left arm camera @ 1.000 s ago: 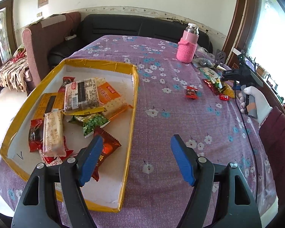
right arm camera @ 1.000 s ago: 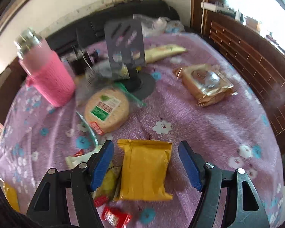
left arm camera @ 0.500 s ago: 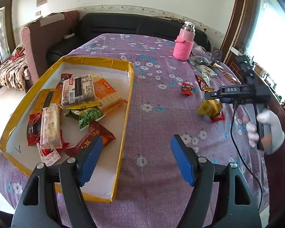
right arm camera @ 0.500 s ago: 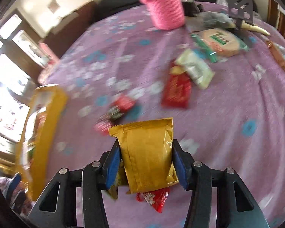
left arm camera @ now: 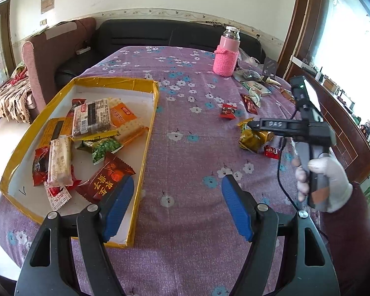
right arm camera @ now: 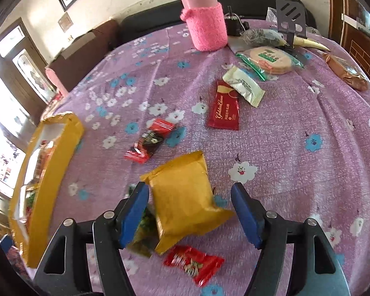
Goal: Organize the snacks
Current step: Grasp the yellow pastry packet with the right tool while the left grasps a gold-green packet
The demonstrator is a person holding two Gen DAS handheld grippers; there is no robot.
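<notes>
My right gripper's (right arm camera: 188,212) jaws have just been opening, freeing the yellow foil snack packet (right arm camera: 185,202) between them. It lies short of the yellow-rimmed cardboard tray (left arm camera: 145,145), left. My left gripper (left arm camera: 177,204) gapes empty

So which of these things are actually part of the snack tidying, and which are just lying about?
Part of the job:
yellow snack packet
red Golden packet
white wrapper
round cracker pack
yellow-edged tray

Just lying about:
pink-sleeved bottle
black stand

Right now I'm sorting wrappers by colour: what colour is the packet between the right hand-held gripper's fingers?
Plain mustard yellow packet; clearest in the right wrist view.
</notes>
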